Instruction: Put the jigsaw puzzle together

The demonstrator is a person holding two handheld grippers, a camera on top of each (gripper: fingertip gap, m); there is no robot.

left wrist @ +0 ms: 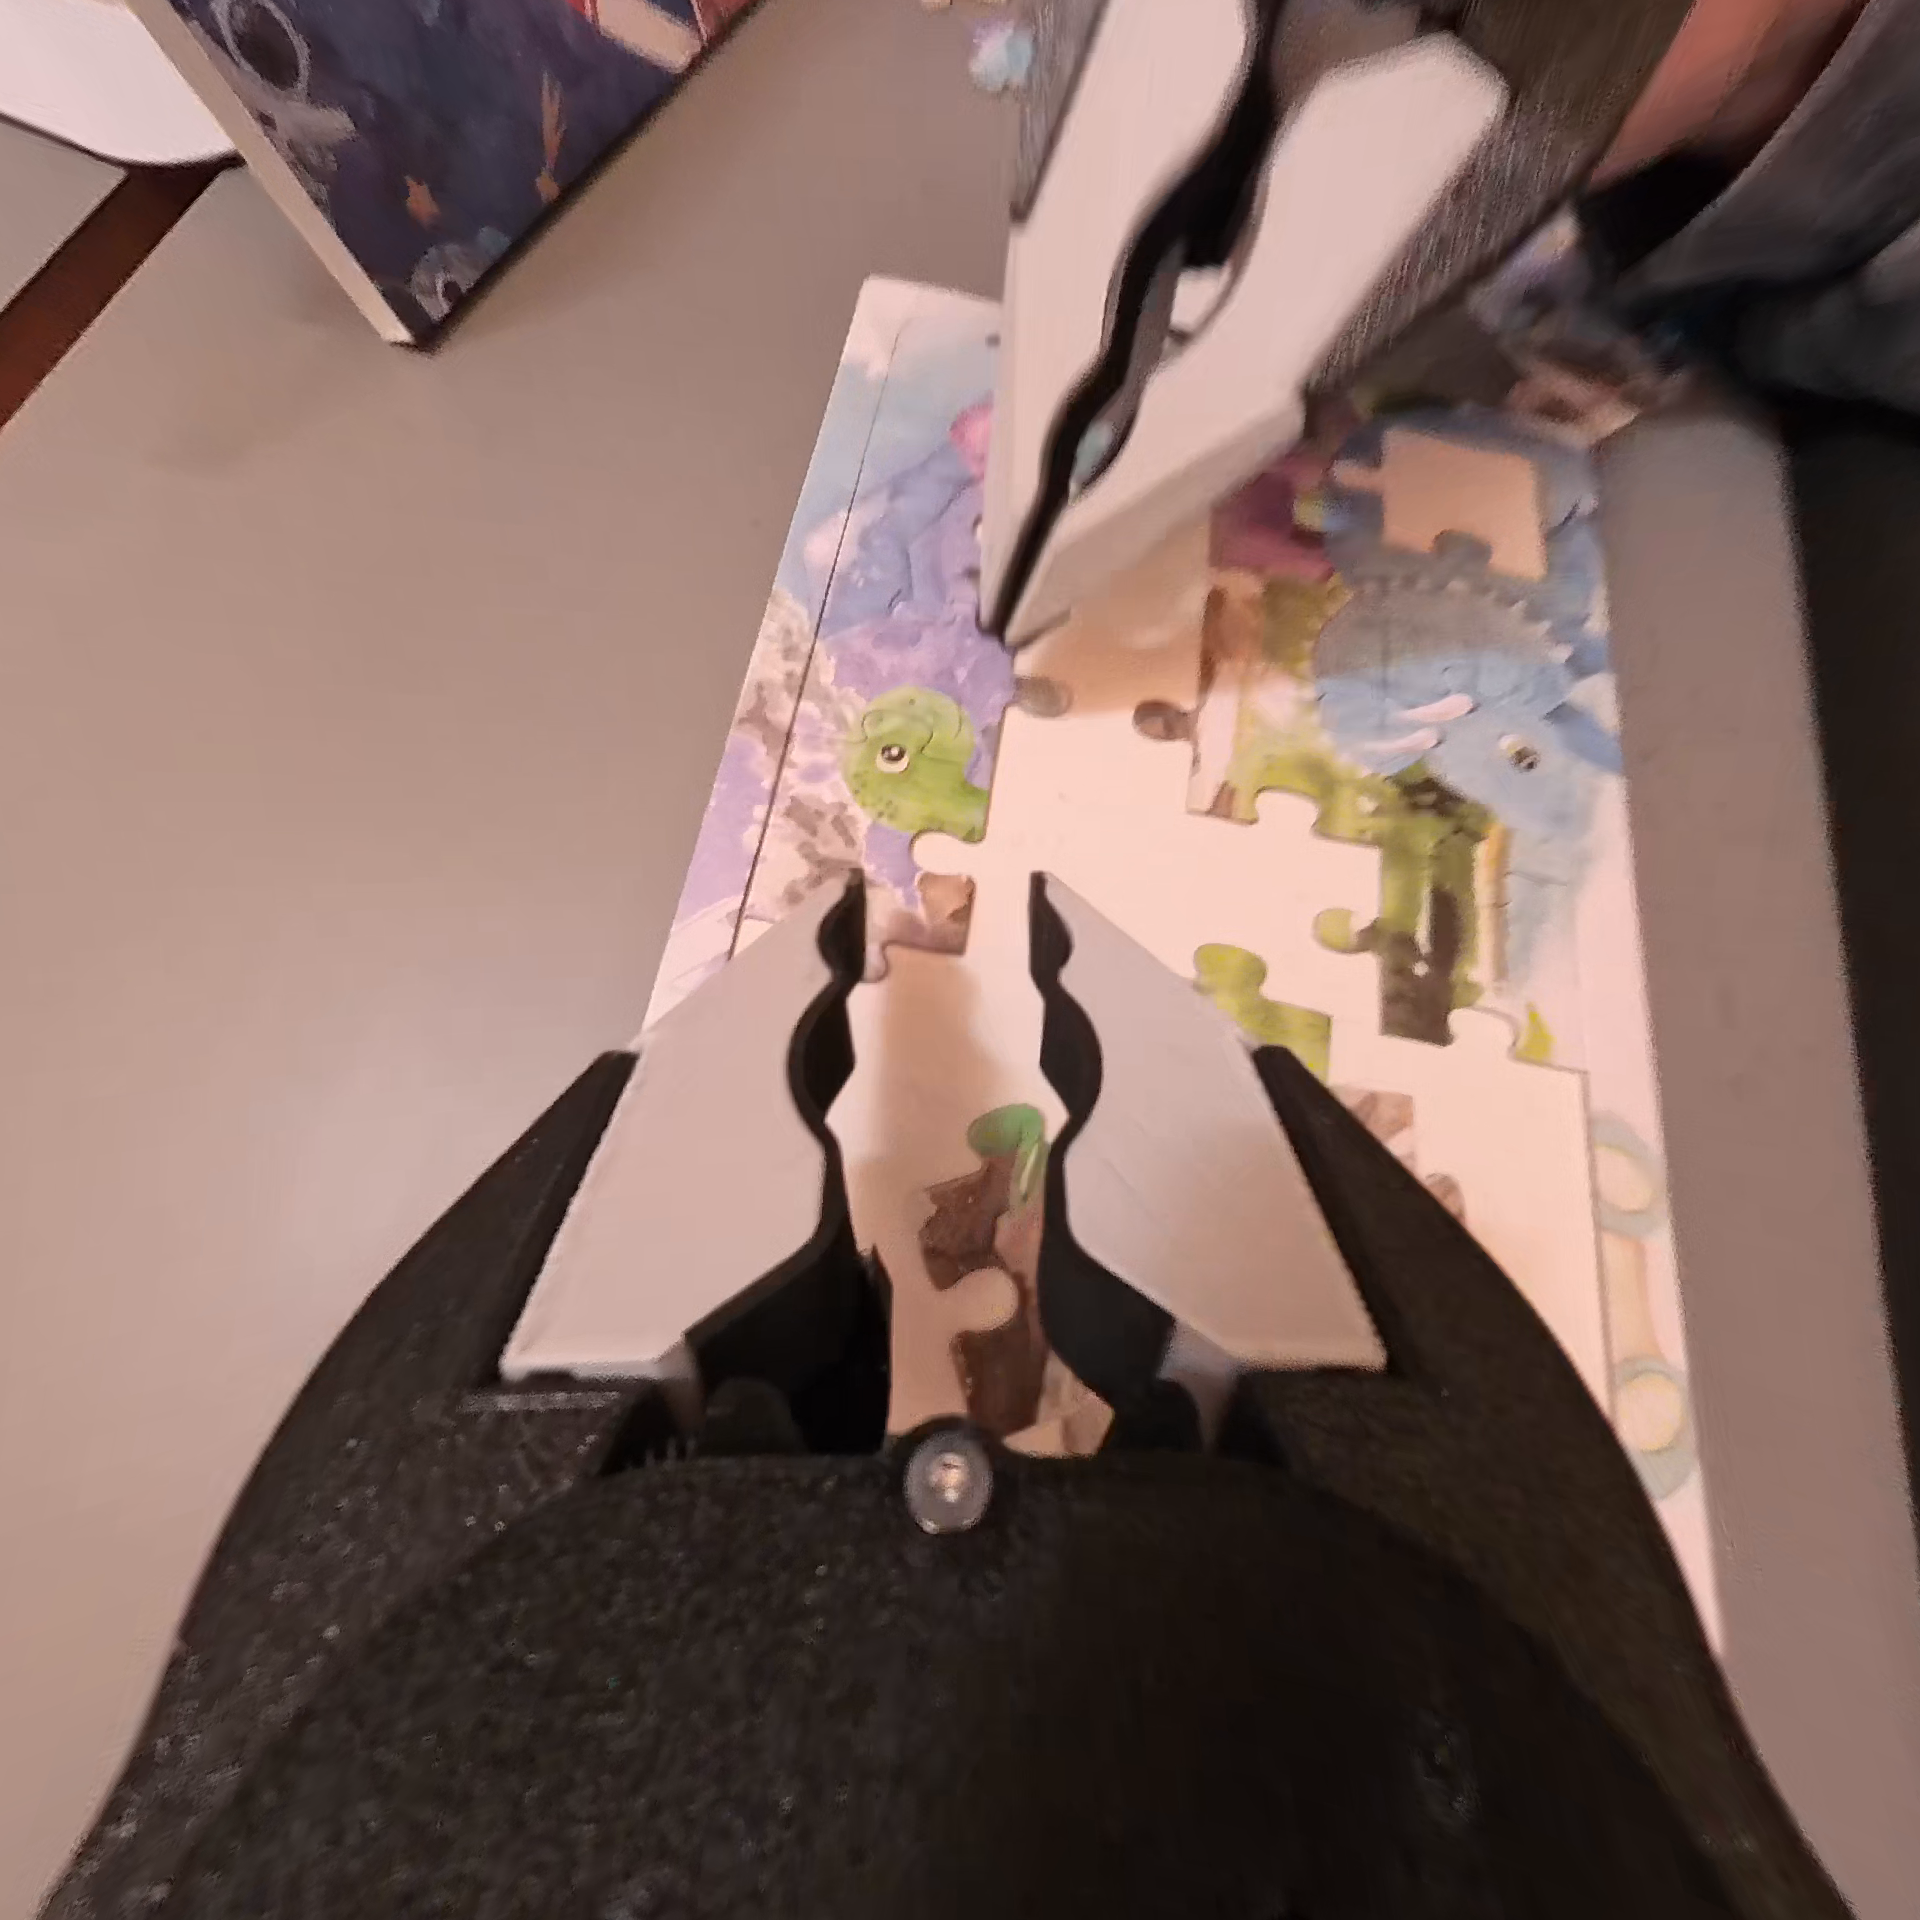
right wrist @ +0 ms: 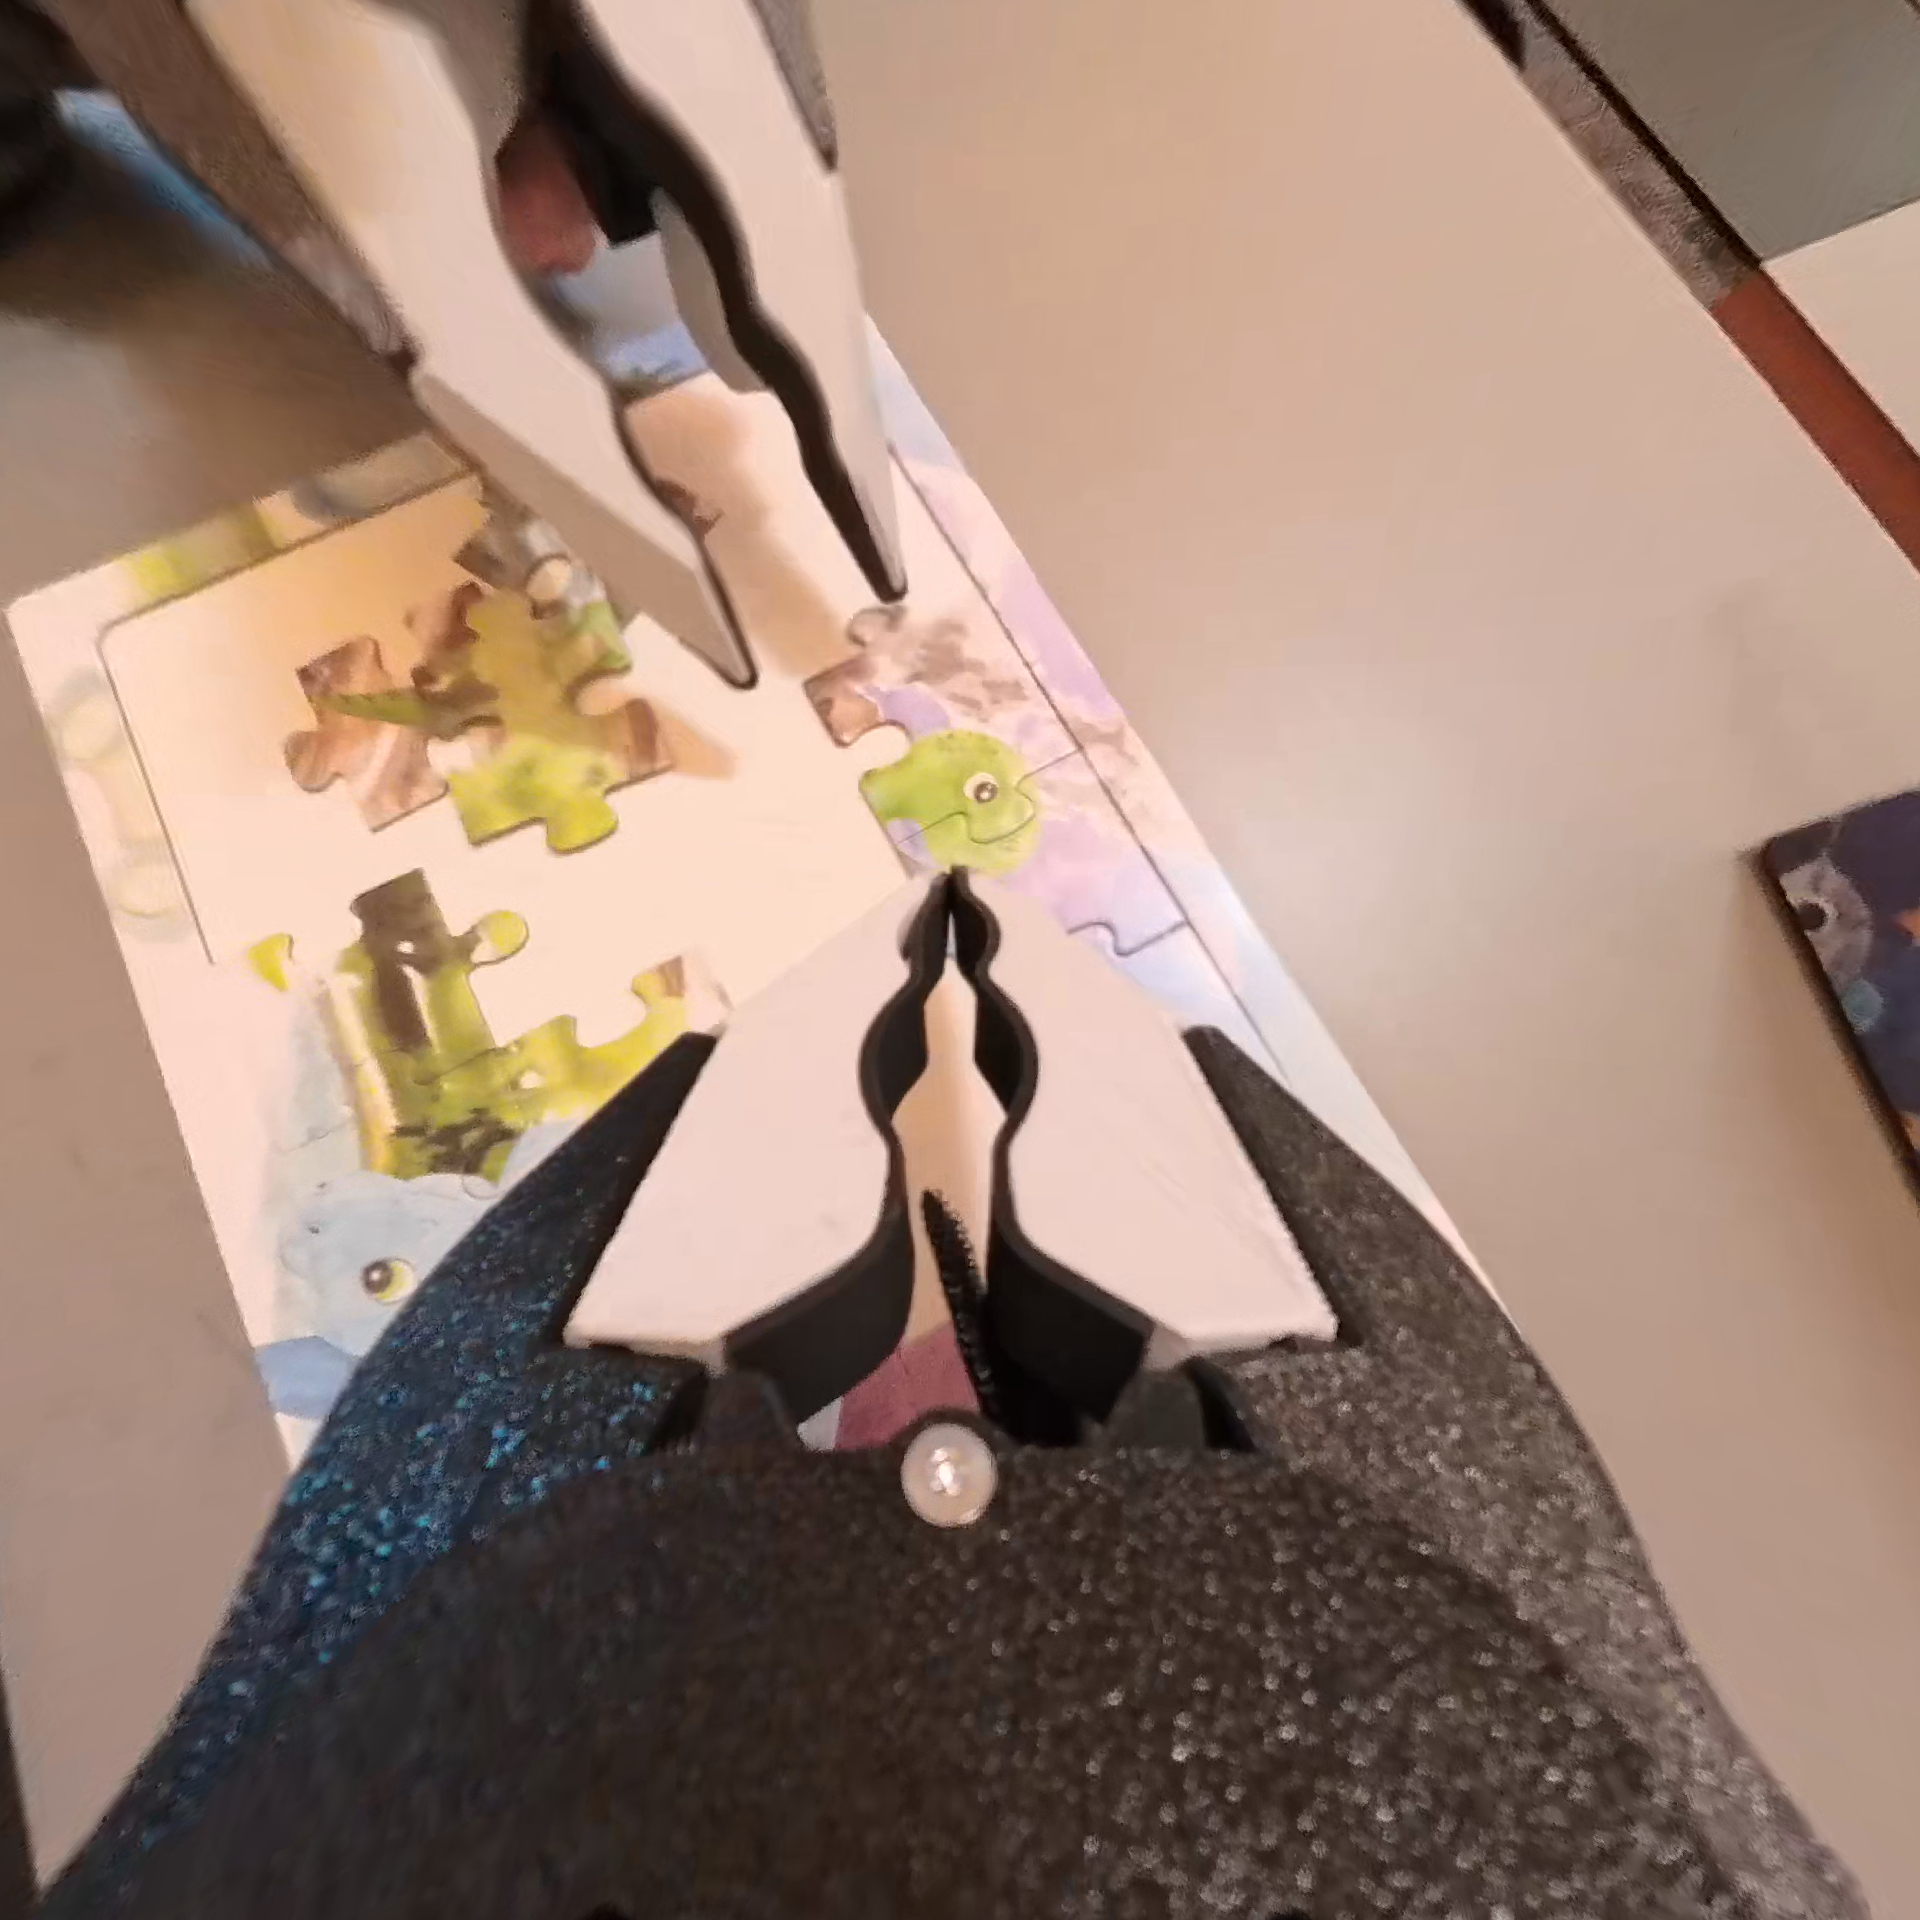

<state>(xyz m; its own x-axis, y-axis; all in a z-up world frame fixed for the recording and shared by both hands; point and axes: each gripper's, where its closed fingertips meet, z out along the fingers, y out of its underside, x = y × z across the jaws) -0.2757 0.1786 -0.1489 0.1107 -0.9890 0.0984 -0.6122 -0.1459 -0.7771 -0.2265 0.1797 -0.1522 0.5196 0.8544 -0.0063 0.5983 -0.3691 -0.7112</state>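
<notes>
Left wrist view: the left gripper has its jaws spread, nothing between them, tips low over the bare middle of the puzzle tray.
Between its fingers: a loose brown and green piece lies on the tray floor, near the camera.
Just beyond its tips: the fitted strip of pieces along the tray's left side, with a green dinosaur head.
Right of it: a cluster of joined pieces showing a blue dinosaur, at the tray's right side.
Far side: the right gripper points down at the tray, close to the far end of the fitted strip.
Right wrist view: the right gripper has its jaws pressed together at the tips; I cannot tell whether anything thin is pinched there.
Just past those tips: the green dinosaur head, set in the fitted strip.
Left of it: two loose joined pieces, brown and green, on the bare tray.
Around: a grey table under the tray; a dark blue box stands at the far left.
</notes>
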